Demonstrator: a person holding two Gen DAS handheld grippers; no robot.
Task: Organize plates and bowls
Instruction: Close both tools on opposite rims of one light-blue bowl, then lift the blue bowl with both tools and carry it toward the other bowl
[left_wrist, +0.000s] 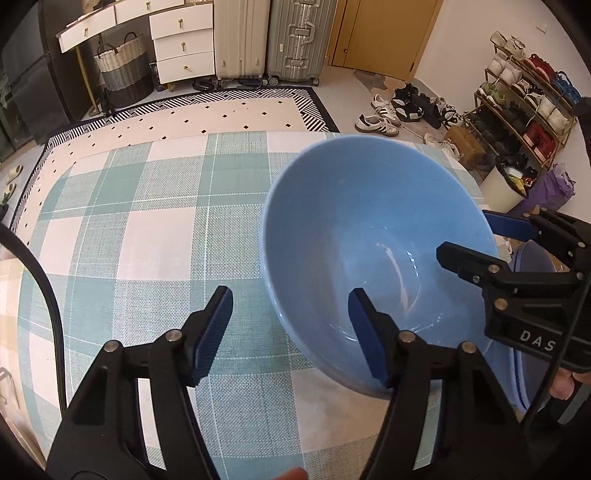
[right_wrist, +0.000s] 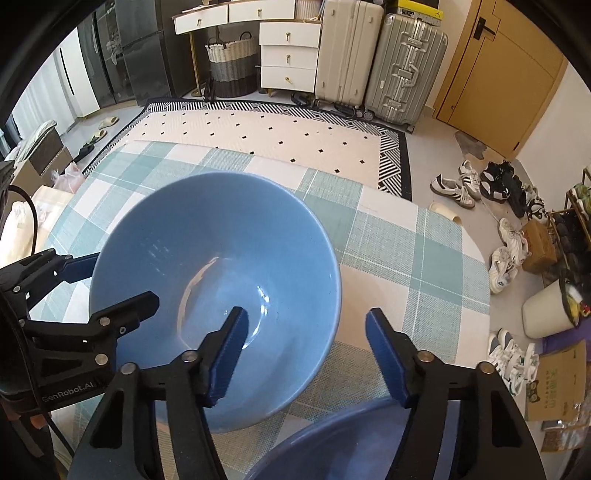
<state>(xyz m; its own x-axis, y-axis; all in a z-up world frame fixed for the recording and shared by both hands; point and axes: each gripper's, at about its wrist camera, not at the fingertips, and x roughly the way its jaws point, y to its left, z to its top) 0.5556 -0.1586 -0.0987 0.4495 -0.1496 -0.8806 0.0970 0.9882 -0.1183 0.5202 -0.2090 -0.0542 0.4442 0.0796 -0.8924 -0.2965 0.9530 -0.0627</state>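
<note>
both grippers straddle the rim of the same light blue bowl (left_wrist: 369, 236). the left gripper (left_wrist: 291, 332) has one pad inside and one outside, not pressing yet, so open. the right gripper (right_wrist: 306, 354) is the same on the opposite side. bowl's on the checked worktop (left_wrist: 147, 221), darker blue plate (right_wrist: 332, 443) just beside it. rug (right_wrist: 277, 133) and suitcases (right_wrist: 376, 55) behind.

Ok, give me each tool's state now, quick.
Left tool: open, straddling the rim of the blue bowl, pads not pressing on it.
Right tool: open, straddling the same bowl's rim, not gripping.
</note>
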